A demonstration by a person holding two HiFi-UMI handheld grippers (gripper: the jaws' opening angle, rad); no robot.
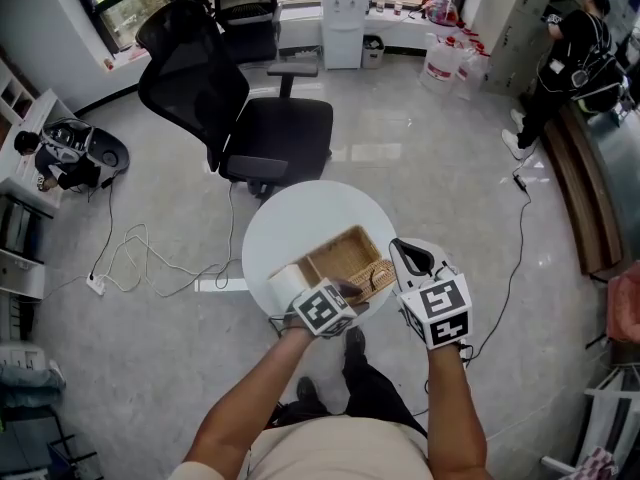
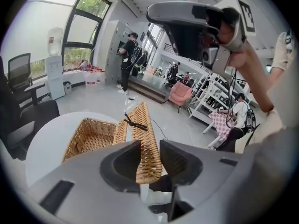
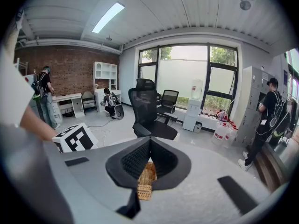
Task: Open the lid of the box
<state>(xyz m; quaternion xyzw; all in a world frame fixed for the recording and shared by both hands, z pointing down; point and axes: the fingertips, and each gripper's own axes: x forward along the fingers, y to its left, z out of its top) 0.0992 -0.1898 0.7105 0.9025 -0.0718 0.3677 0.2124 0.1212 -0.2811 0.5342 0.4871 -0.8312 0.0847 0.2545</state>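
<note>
A wicker box stands open on the round white table, its inside bare in the left gripper view. Its wicker lid is swung over to the box's right side and stands on edge. My left gripper is shut on the lid's near rim, with a jaw on each face. A dark clasp sits on the lid. My right gripper hovers just right of the lid, shut and holding nothing. A strip of wicker shows beyond its jaws.
A white roll-like object lies at the box's left. A black office chair stands just beyond the table. Cables trail on the floor at the left. A person stands by lockers at the far right.
</note>
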